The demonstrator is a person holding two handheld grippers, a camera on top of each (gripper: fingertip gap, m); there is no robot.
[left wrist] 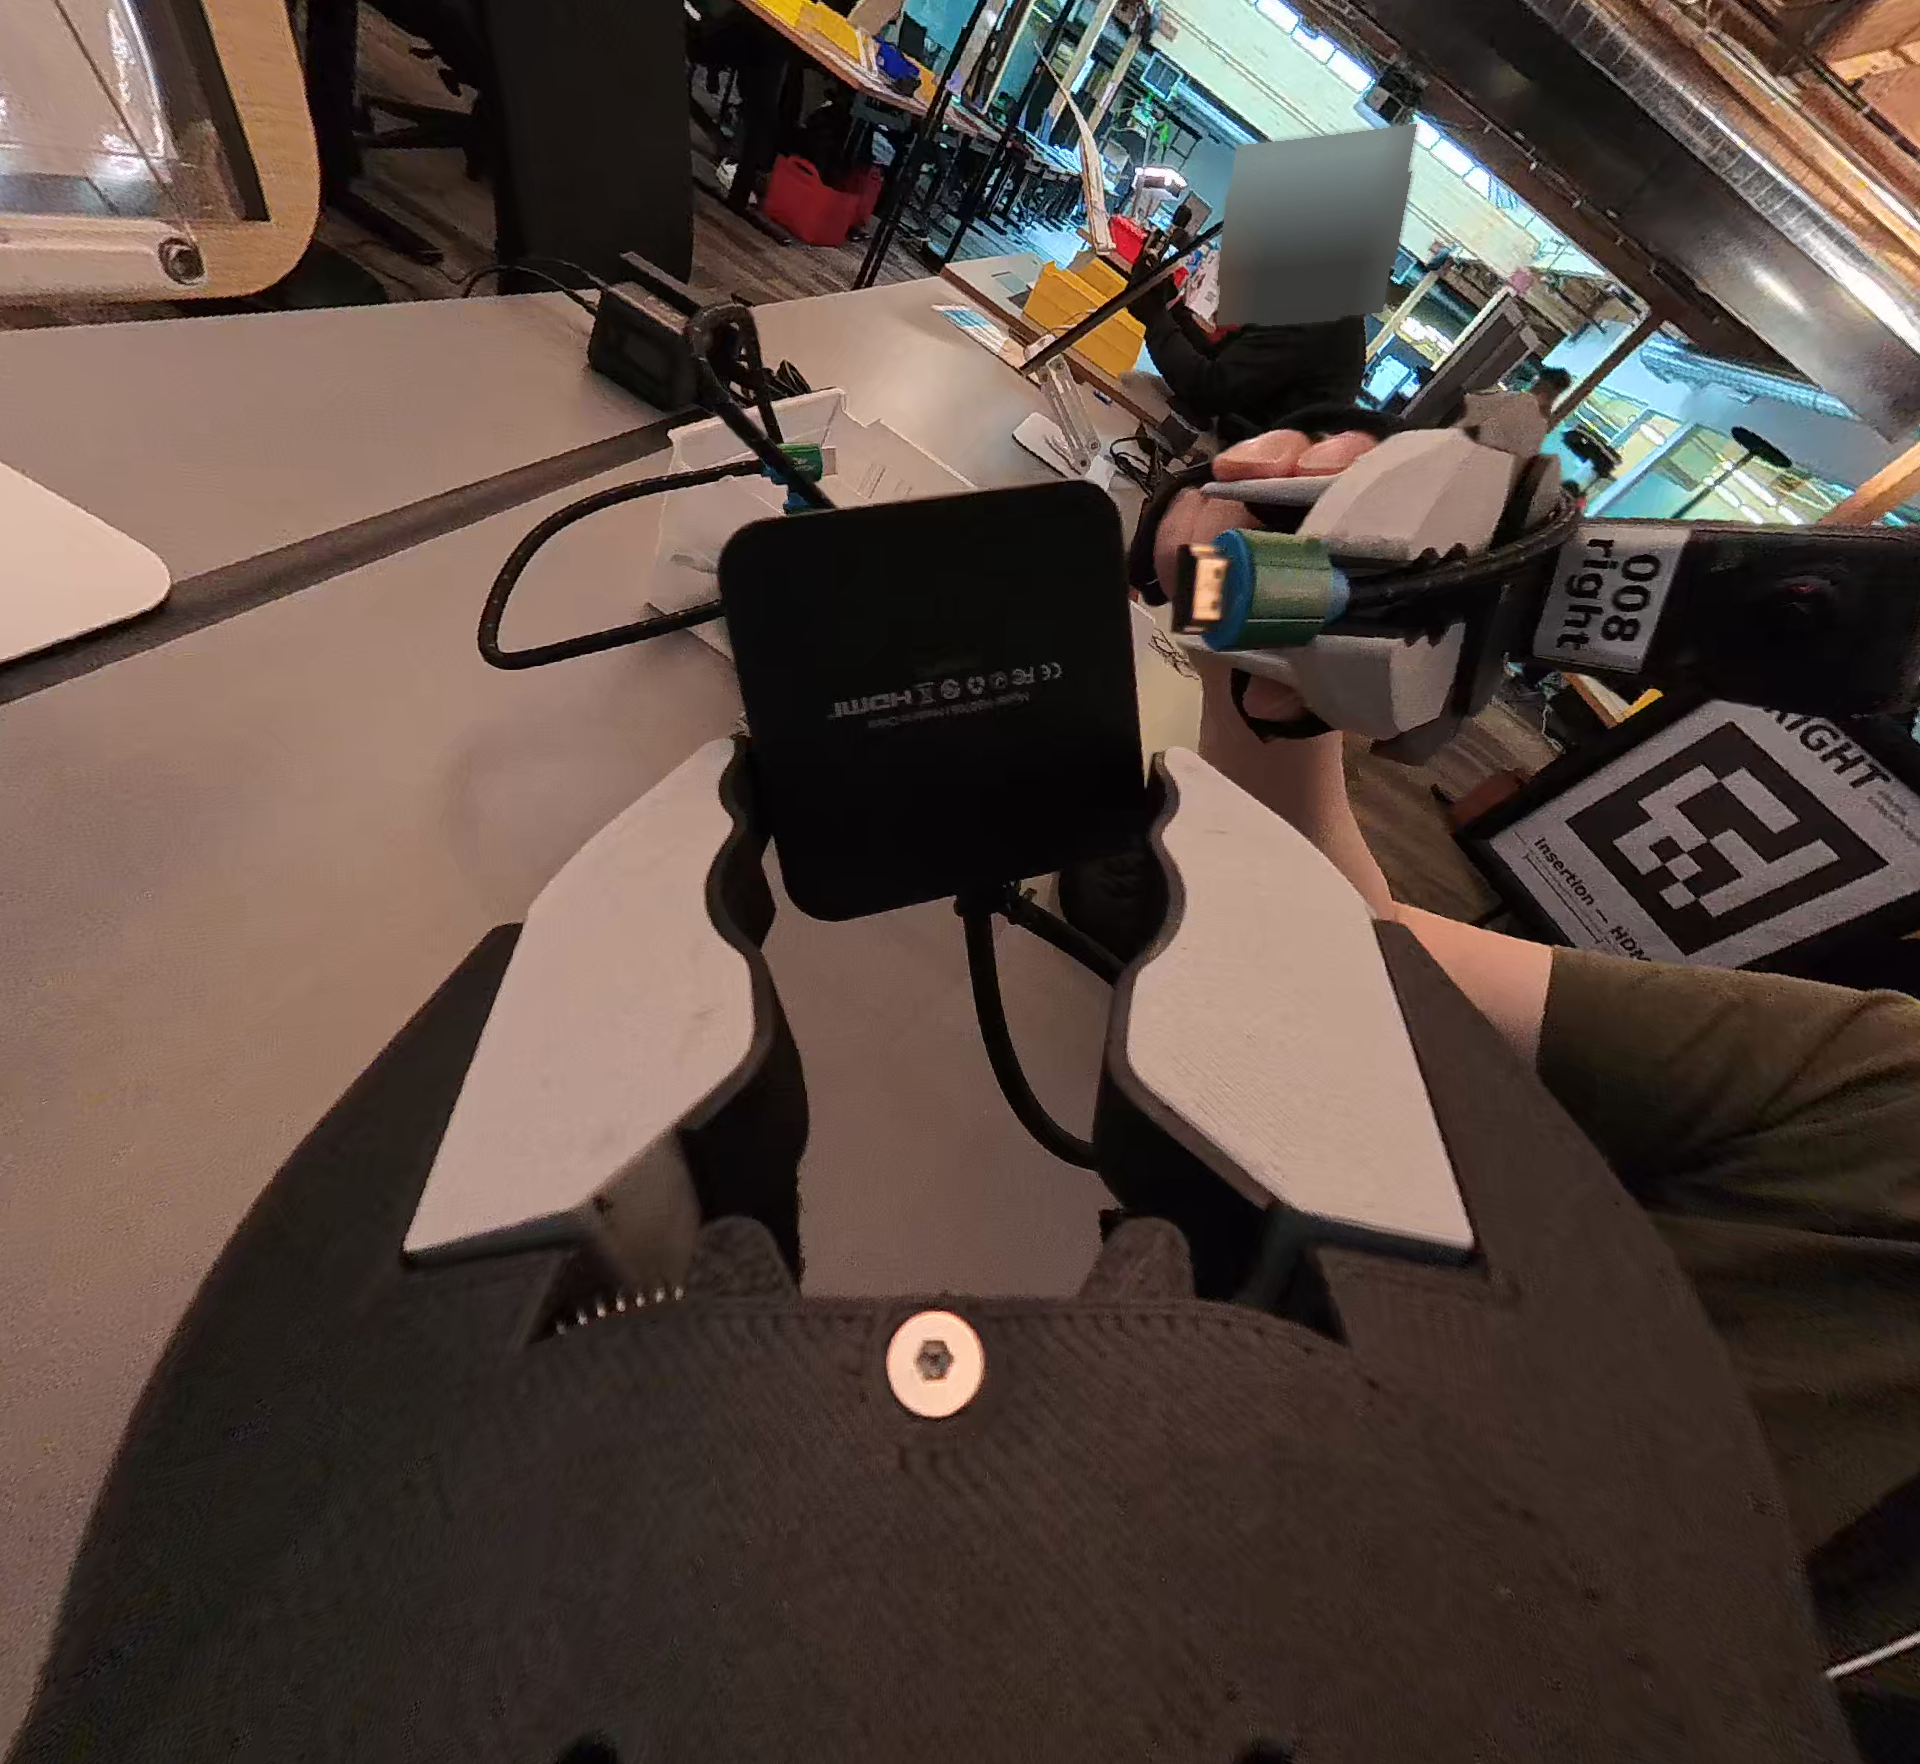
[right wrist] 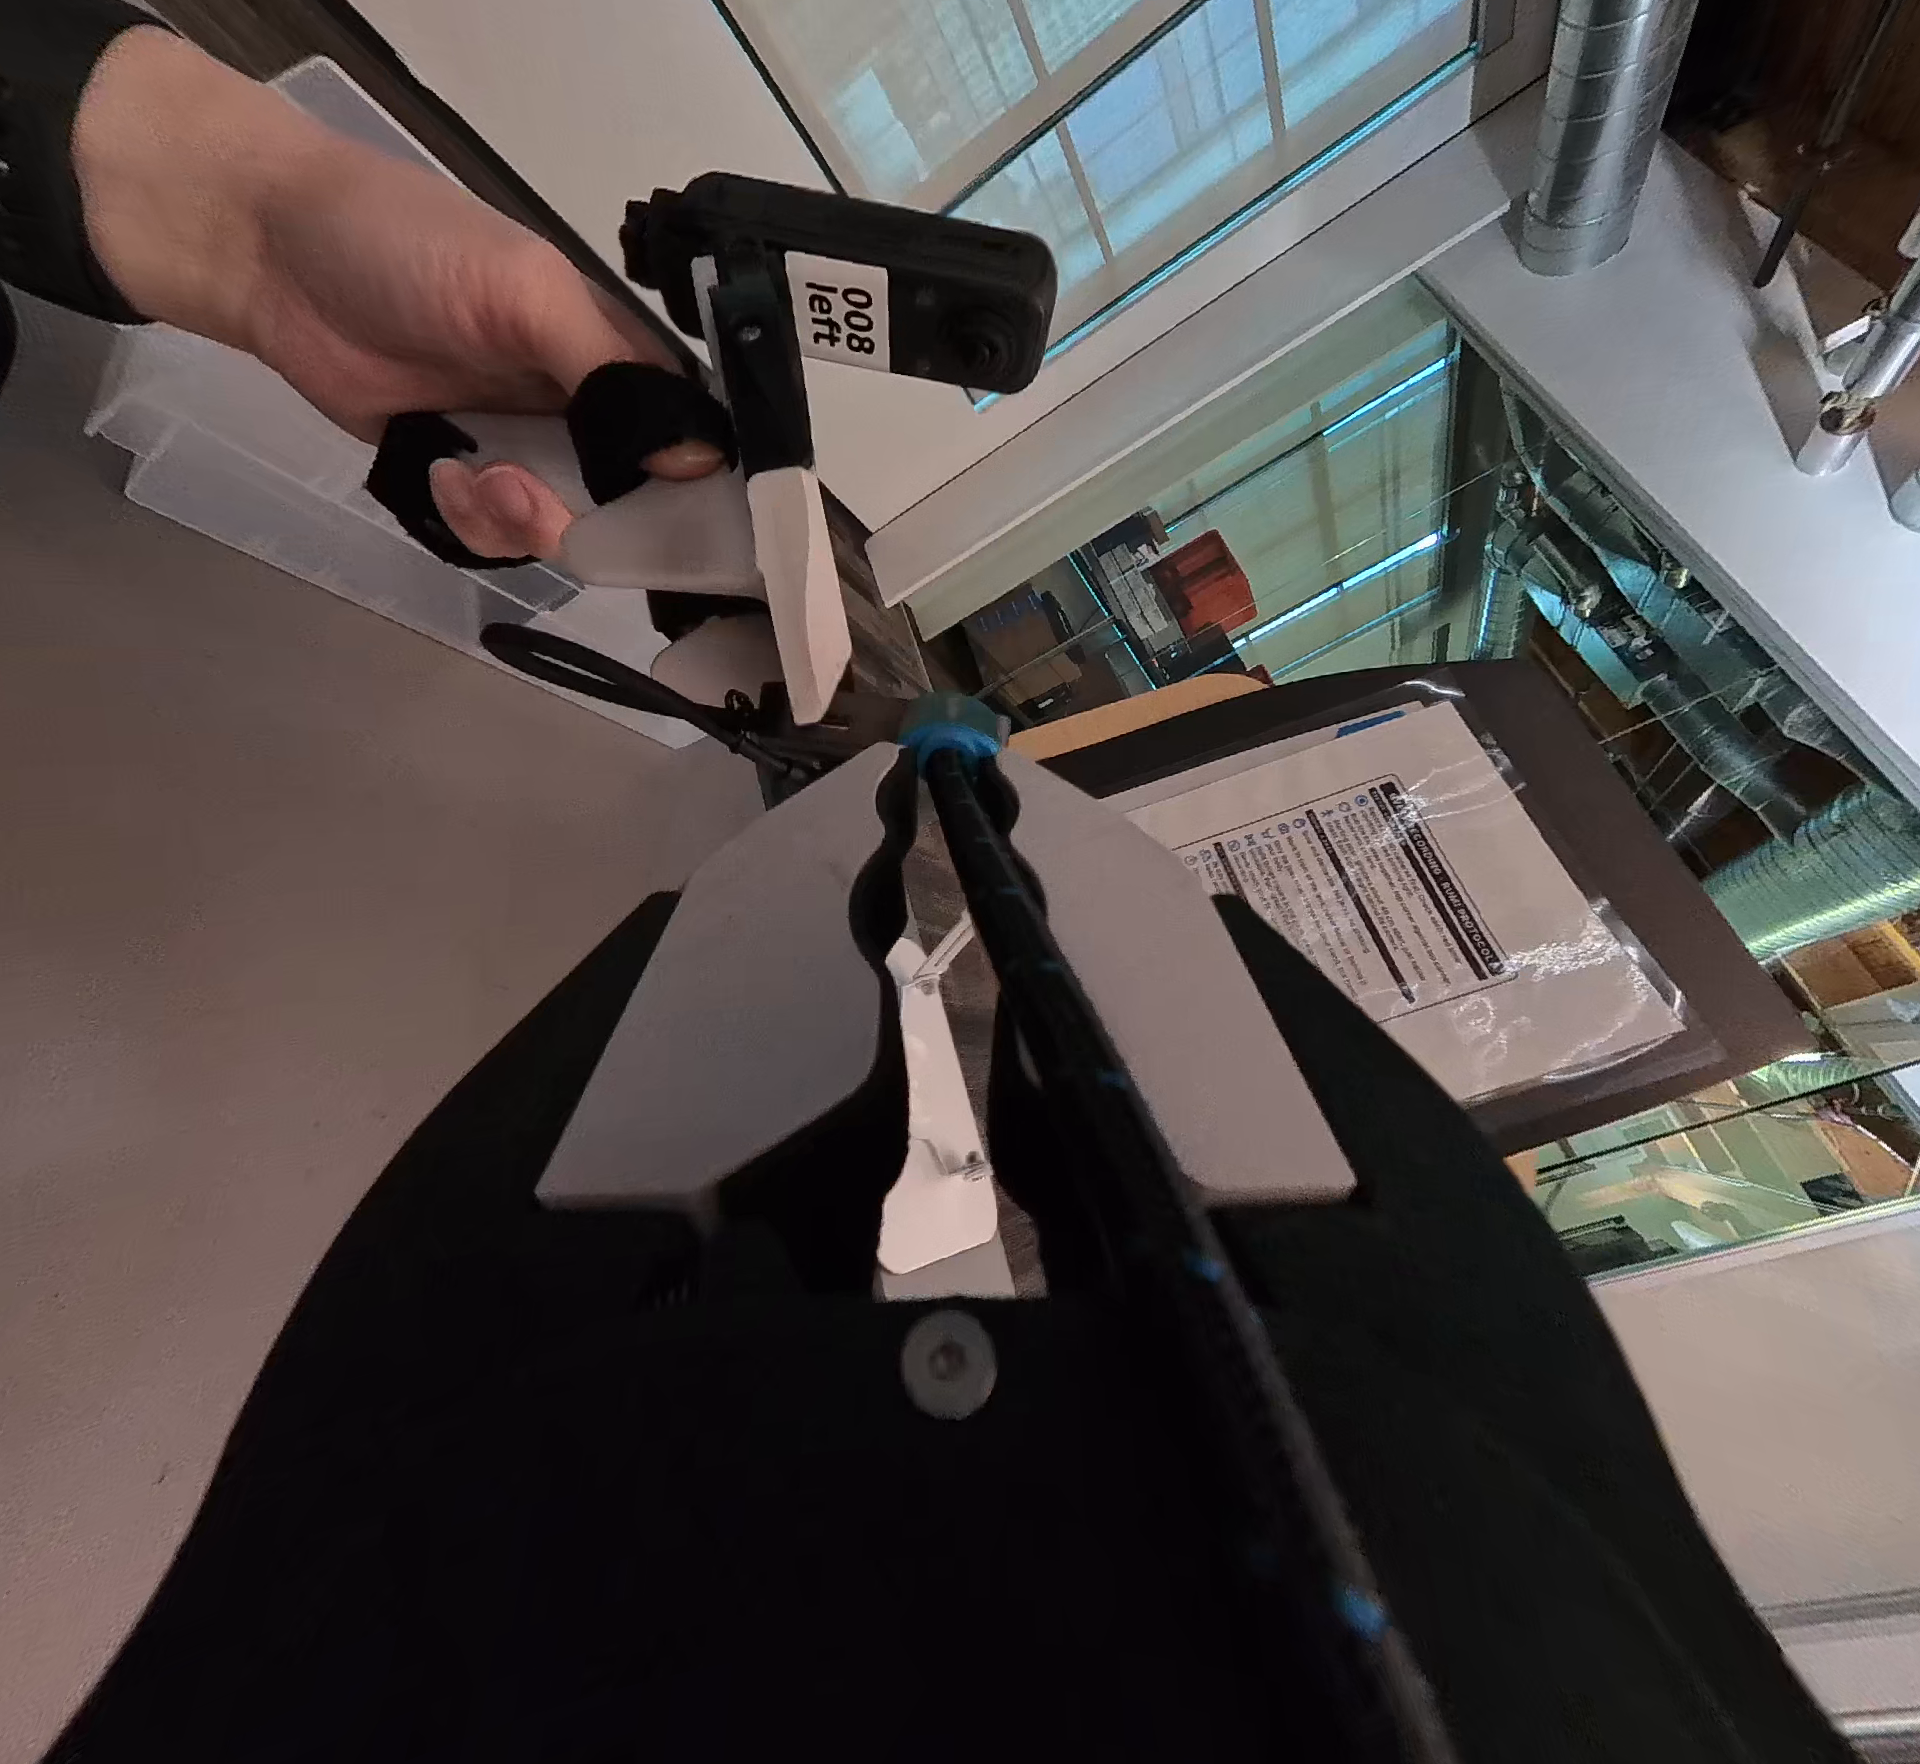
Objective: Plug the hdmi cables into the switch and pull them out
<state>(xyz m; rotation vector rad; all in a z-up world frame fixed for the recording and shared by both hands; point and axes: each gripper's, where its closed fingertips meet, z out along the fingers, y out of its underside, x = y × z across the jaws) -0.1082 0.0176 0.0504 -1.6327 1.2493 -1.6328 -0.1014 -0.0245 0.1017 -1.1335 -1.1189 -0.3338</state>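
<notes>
My left gripper (left wrist: 951, 764) is shut on the black HDMI switch (left wrist: 930, 675) and holds it above the grey table, its underside up. A short black lead (left wrist: 997, 1018) hangs from its near edge. My right gripper (right wrist: 945, 758) is shut on an HDMI cable plug with a green and blue body (right wrist: 948, 715); its braided cable (right wrist: 1049, 976) runs back between the fingers. In the left wrist view that plug (left wrist: 1262, 590) points its metal tip at the switch's right edge, a short gap away. A second green and blue plug (left wrist: 795, 465) sticks up behind the switch; whether it is seated is hidden.
A white box (left wrist: 790, 457) and a black power brick (left wrist: 649, 343) lie behind the switch. A black cable loop (left wrist: 540, 571) rests on the grey table (left wrist: 260, 831). A framed marker board (left wrist: 1704, 841) stands to the right. A person sits at a far table.
</notes>
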